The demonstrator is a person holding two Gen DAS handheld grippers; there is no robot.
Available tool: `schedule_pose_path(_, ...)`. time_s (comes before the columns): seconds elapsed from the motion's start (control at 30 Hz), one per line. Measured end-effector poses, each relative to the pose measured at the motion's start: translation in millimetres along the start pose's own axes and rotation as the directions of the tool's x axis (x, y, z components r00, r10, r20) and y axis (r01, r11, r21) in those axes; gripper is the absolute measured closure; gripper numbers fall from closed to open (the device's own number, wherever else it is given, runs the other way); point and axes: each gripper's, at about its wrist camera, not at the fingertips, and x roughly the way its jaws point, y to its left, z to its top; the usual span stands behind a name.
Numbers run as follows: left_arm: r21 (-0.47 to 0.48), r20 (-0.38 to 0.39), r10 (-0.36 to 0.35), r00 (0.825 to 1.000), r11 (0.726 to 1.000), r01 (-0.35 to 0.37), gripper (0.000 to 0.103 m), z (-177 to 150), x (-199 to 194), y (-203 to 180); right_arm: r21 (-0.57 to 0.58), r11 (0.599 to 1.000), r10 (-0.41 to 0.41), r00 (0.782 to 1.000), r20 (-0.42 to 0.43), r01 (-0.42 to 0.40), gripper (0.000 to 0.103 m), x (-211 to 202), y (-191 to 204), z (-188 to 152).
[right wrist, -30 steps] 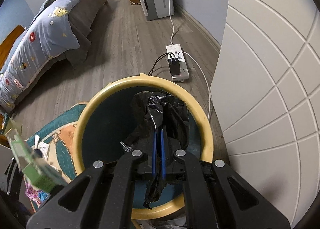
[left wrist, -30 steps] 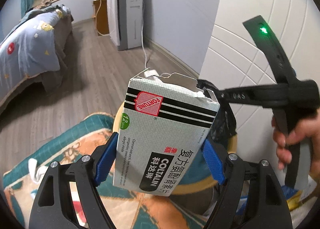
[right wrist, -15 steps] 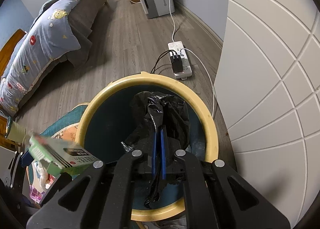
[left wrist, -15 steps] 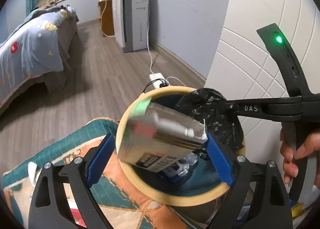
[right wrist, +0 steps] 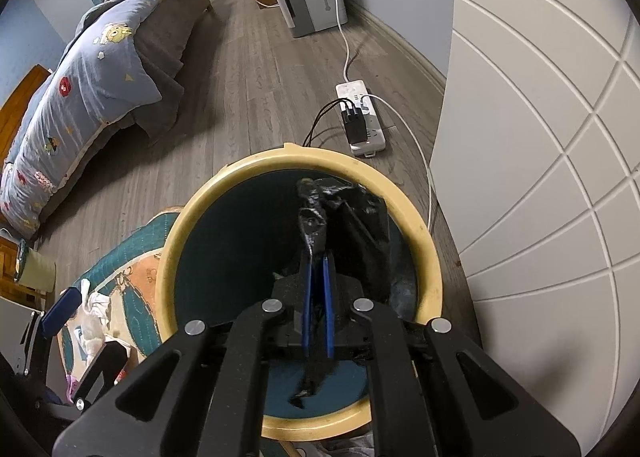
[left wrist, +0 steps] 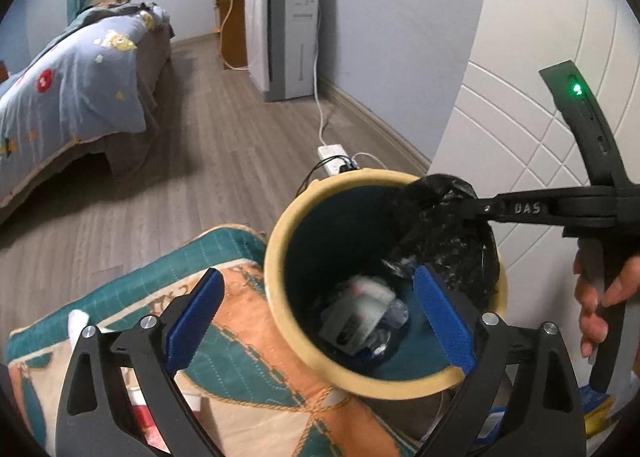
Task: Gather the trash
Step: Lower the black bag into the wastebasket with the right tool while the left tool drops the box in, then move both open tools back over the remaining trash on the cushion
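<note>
Your left gripper [left wrist: 316, 321] stood wide and opening, empty above the bin [left wrist: 280, 253]; the carton [left wrist: 356, 315] lay inside; your right gripper [right wrist: 316, 257], opening slightly, pinched the black liner [right wrist: 352, 225]; next probably meant reaching for more rug litter.

The round yellow-rimmed waste bin [left wrist: 384, 285] sits lower centre, a grey cardboard medicine box [left wrist: 356, 313] inside it, a patterned quilted mat [left wrist: 248, 341] to its left, and a white power strip [left wrist: 334, 157] behind.
</note>
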Motion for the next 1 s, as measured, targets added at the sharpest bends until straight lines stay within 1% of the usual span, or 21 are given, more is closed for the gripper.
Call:
schedule_pose_path(0.03,0.0,-0.001,0.006,1.0,1.0,-0.006,0.008,-1.1,-1.1,2.2,-0.004,1.0,0.0,1.0,0.001,0.0,0.082,-0.8,1.2,0.2)
schedule_pose_path(0.07,-0.002,-0.001,0.014,1.0,1.0,-0.014,0.008,-2.3,-2.9,4.6,-0.009,1.0,0.0,1.0,0.004,0.0,0.074,-2.3,3.2,0.0)
schedule_pose_path(0.1,-0.005,-0.002,0.017,1.0,1.0,-0.017,0.008,-3.8,-4.8,6.6,-0.012,1.0,0.002,1.0,0.006,-0.002,0.058,-3.5,4.9,-0.2)
schedule_pose_path(0.13,-0.012,-0.004,0.023,1.0,1.0,-0.023,0.008,-5.0,-7.9,10.5,-0.017,1.0,0.002,1.0,0.011,-0.002,0.045,-5.2,7.3,-0.2)
schedule_pose_path(0.17,-0.018,-0.005,0.027,1.0,0.999,-0.027,0.008,-5.5,-9.7,12.1,-0.022,1.0,-0.002,1.0,0.015,0.002,0.039,-6.7,8.8,-0.3)
schedule_pose_path(0.2,-0.026,-0.004,0.035,0.999,0.999,-0.035,0.008,-7.1,-14.2,16.3,-0.031,0.999,-0.011,1.0,0.024,0.011,0.025,-9.9,12.2,-0.7)
schedule_pose_path(0.23,-0.033,-0.002,0.041,0.999,0.999,-0.041,0.008,-8.8,-18.8,20.1,-0.036,0.999,-0.011,1.0,0.029,0.012,0.017,-12.0,14.0,-0.2)
schedule_pose_path(0.37,-0.063,0.0,0.078,0.997,0.995,-0.077,0.006,-17.2,-40.4,39.1,-0.063,0.998,-0.027,0.999,0.042,0.03,0.007,-20.2,26.3,-1.8)
schedule_pose_path(0.5,-0.1,0.002,0.139,0.99,0.985,-0.138,0.006,-27.8,-70.8,66.5,-0.112,0.992,-0.052,0.998,0.047,0.057,0.006,-25.3,42.2,-4.9)
schedule_pose_path(0.6,-0.146,0.001,0.206,0.978,0.968,-0.204,0.006,-38.9,-102.7,92.4,-0.145,0.987,-0.055,0.997,0.057,0.063,0.006,-33.7,57.1,-7.9)
schedule_pose_path(0.63,-0.158,-0.005,0.226,0.974,0.962,-0.224,0.006,-42.7,-111.9,98.8,-0.154,0.986,-0.051,0.997,0.062,0.06,0.006,-37.2,63.0,-8.5)
schedule_pose_path(0.73,-0.197,-0.018,0.256,0.967,0.947,-0.254,0.005,-57.4,-142.1,119.6,-0.183,0.981,-0.043,0.996,0.074,0.056,0.006,-47.3,83.2,-14.0)
schedule_pose_path(0.8,-0.208,-0.019,0.274,0.962,0.94,-0.271,0.005,-67.6,-158.8,127.3,-0.21,0.977,-0.013,0.998,0.068,0.027,0.006,-52.9,100.7,-20.1)
schedule_pose_path(0.83,-0.21,-0.018,0.293,0.956,0.934,-0.29,0.005,-74.2,-168.9,131.1,-0.227,0.974,0.007,0.998,0.064,0.008,0.006,-55.4,110.9,-23.9)
schedule_pose_path(0.9,-0.226,-0.01,0.317,0.948,0.923,-0.311,0.005,-87.6,-185.1,137.2,-0.28,0.96,0.04,0.997,0.062,-0.021,0.006,-61.3,133.7,-33.7)
schedule_pose_path(1.0,-0.261,-0.026,0.315,0.949,0.914,-0.311,0.005,-107.4,-193.8,143.9,-0.369,0.929,0.052,0.996,0.069,-0.023,0.006,-68.6,161.6,-50.9)
